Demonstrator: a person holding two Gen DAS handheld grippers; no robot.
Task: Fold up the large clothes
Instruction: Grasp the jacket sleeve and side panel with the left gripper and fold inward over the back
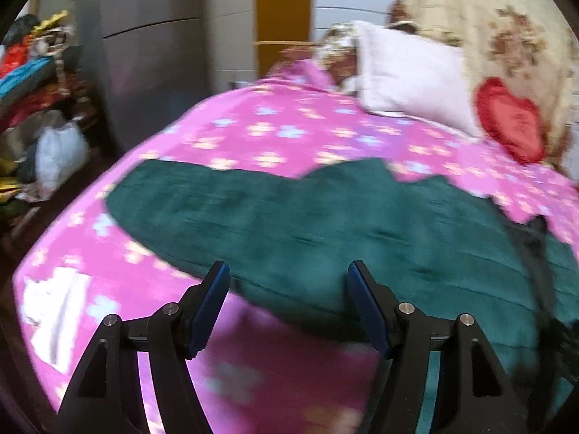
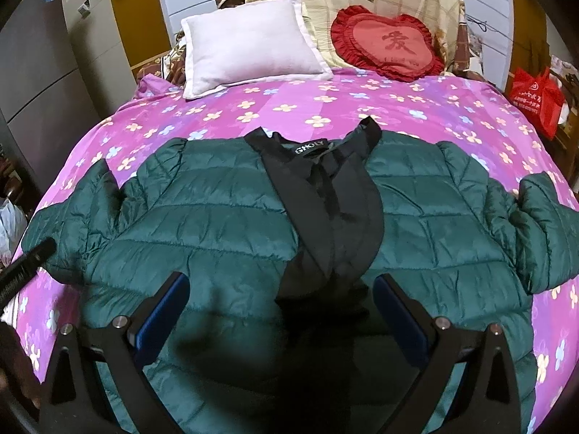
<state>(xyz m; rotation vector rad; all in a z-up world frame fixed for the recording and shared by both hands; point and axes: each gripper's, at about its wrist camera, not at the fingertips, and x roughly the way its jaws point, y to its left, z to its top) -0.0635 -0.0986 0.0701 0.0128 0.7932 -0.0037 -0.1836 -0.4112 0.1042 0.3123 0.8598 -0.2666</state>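
From the left wrist we see the left gripper with jaws spread wide, empty, just above the near hem of the green jacket; bare pink bedspread stretches beyond to the white pillow. From the right wrist, our right gripper also gapes empty over the jacket's middle, its sleeves reaching toward both bed edges

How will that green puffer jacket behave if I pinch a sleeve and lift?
The green puffer jacket will probably flop and trail, since it lies limp on the bedspread. Its sheen suggests slippery fabric, so grip deep. Quilted padding looks light but springy; folds may reopen.
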